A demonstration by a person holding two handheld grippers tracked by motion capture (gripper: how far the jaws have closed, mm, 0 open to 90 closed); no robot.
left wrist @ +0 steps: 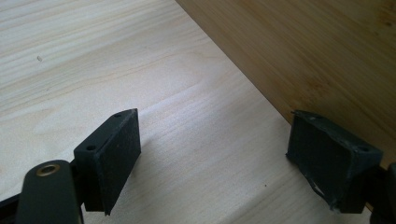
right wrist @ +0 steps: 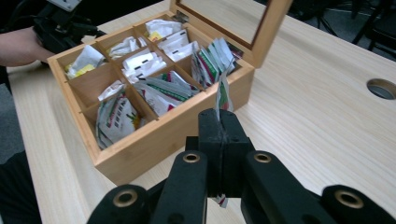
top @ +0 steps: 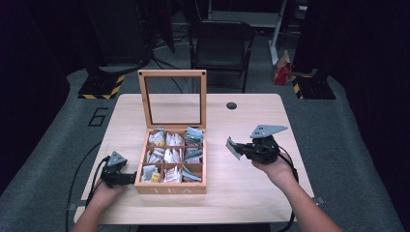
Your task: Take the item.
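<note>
Item: wooden tea box (top: 170, 186), marked TEA on its front, stood mid-table (top: 251, 193) with its glass-paned lid (top: 172, 99) raised upright. Nine compartments, most holding tea sachets (right wrist: 140, 63). My left tool (top: 126, 179) rested low beside the box's left wall, jaws spread wide with nothing between them, one jaw close against the wood. My right tool (right wrist: 219, 133) hung above the table to the box's right, jaws pressed together on one tea packet (right wrist: 222, 95), its edge standing up from the grip. A round hole (top: 231, 105) lay in the table's far side.
</note>
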